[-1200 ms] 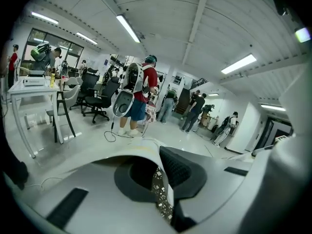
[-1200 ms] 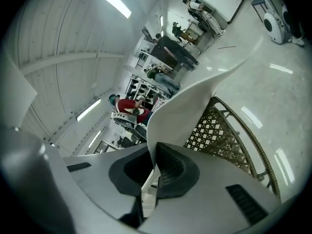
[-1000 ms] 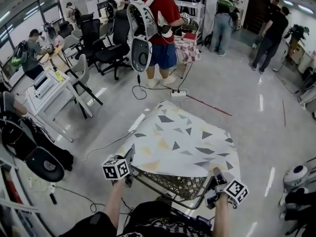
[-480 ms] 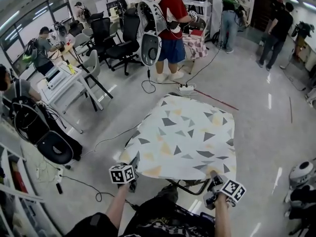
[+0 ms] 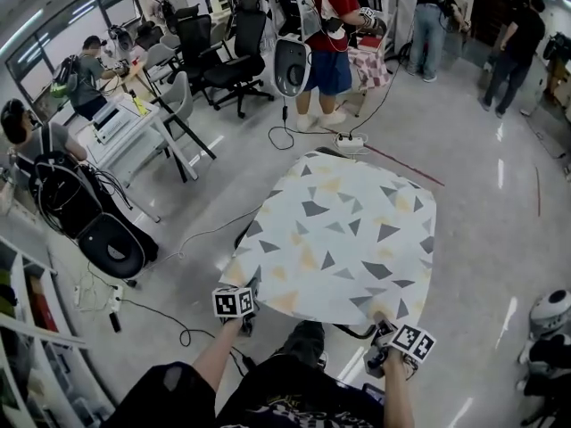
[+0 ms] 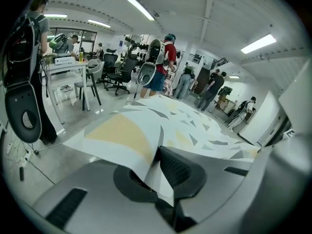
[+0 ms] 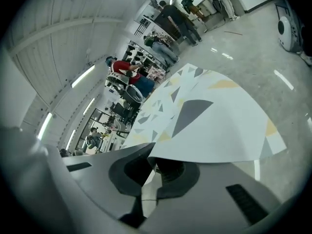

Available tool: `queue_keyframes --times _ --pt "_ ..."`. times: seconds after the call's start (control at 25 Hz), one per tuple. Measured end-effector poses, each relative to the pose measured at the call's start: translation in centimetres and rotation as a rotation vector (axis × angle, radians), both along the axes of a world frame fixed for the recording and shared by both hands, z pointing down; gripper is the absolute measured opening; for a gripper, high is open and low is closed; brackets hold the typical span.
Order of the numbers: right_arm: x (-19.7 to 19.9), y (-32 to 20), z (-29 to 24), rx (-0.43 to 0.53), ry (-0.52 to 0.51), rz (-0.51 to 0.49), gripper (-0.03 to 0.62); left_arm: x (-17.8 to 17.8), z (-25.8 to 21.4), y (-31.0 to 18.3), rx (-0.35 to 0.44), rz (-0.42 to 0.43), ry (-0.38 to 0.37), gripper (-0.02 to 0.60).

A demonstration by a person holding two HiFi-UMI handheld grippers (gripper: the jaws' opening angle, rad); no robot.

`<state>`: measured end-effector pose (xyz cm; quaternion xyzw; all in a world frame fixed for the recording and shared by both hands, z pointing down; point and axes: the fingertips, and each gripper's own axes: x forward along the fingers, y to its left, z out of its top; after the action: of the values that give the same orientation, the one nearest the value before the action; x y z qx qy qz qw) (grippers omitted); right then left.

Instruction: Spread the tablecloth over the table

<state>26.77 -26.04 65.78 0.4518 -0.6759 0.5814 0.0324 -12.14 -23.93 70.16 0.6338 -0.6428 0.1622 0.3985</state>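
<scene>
Jaws are seen pressed together in the left gripper view, where the left gripper (image 6: 156,165) is clamped on a folded corner of the tablecloth (image 6: 161,118). Only a thin pinch of fabric is held, so a slip is judged possible if the cloth is pulled taut too sharply.

In the right gripper view, the right gripper (image 7: 153,168) is likewise closed on the tablecloth (image 7: 214,126), by its near edge. The sheet is seen billowing above the jaws. If one corner were lowered ahead of the other, a skewed lie could be expected.

In the head view, the tablecloth (image 5: 343,234) is spread over the table, of which only a dark piece of frame (image 5: 352,333) shows at the near edge. The left gripper (image 5: 239,308) and right gripper (image 5: 388,337) are held at the two near corners. The overhang looks uneven, deeper at the left, so the cloth could be dragged off by its own weight once released. A cable (image 5: 178,333) lies on the floor near the left side and could be caught underfoot.

No container with visible contents is made out. What stands on the shelving (image 5: 27,328) at the left edge is too small to be told.
</scene>
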Motion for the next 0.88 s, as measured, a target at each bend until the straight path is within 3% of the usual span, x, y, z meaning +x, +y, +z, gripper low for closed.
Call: queue_keyframes --times 0.2,0.48,0.68,0.84,0.88 --pt "-0.3 0.8 2.8 -0.046 0.024 -0.004 0.017 -0.7 3.1 0.3 -0.033 -0.022 0.031 0.031" --pt "-0.4 1.8 6.5 -0.089 0.059 0.017 0.018 -2.6 6.9 -0.6 -0.084 -0.004 0.003 0.038" --pt "-0.3 2.1 7.7 -0.095 0.117 0.031 0.023 -2.9 8.8 -1.1 -0.169 0.104 -0.115 0.051" --pt "-0.2 2.6 8.6 -0.108 0.212 0.012 0.055 -2.6 9.3 -1.2 -0.206 0.109 -0.190 0.052" --pt "-0.3 2.7 8.7 -0.107 0.226 0.005 0.088 -2.4 9.1 -1.2 -0.212 0.115 -0.207 0.052"
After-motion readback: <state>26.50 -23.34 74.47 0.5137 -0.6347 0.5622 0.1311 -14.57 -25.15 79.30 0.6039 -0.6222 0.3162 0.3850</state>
